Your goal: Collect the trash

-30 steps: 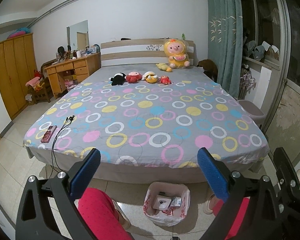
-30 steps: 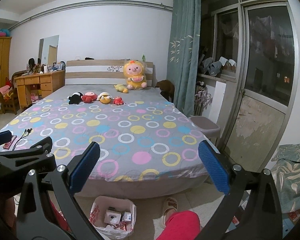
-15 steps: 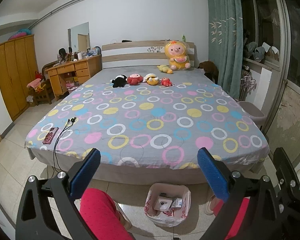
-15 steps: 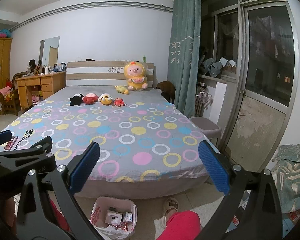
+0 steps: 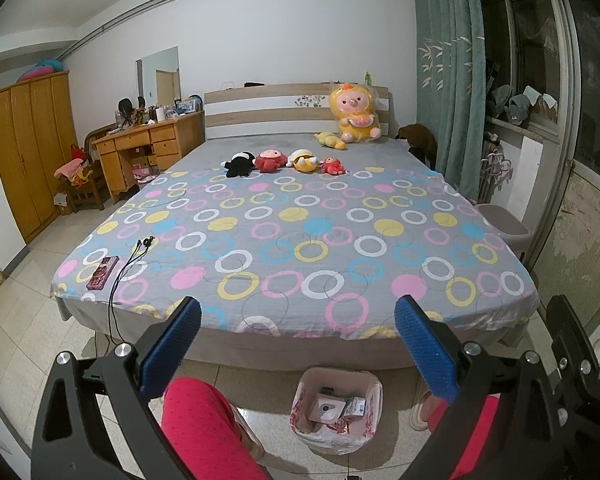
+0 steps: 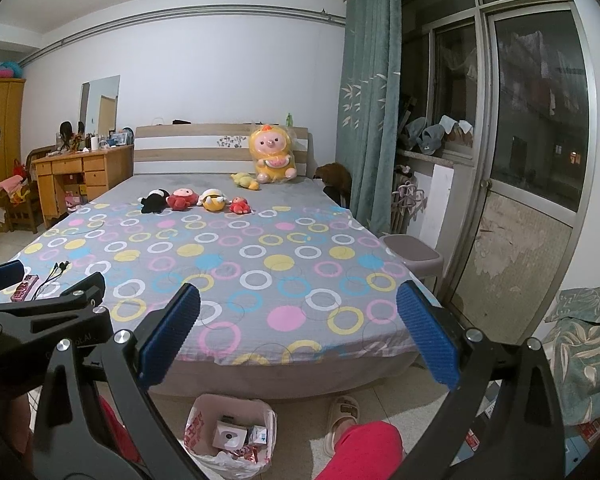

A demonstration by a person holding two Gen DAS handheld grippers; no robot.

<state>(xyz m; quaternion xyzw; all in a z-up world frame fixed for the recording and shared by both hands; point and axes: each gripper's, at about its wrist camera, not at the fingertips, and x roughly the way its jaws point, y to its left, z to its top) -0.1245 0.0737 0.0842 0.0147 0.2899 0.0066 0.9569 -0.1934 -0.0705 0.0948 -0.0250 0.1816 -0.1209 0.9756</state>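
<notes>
A small bin lined with a white and red plastic bag stands on the floor at the foot of the bed, with white boxes and wrappers inside; it also shows in the right wrist view. My left gripper is open and empty, held above the bin and facing the bed. My right gripper is open and empty too, to the right of the left one, whose black frame shows at its left. No loose trash is visible on the bed.
The bed has a grey cover with coloured rings, plush toys near the headboard, and a phone with a cable at its left corner. A wooden desk stands left, a stool right. The person's red-clad legs and slippers are below.
Both grippers have risen slightly, so the bed and the bin sit a little lower in view. Both stay open and empty.
</notes>
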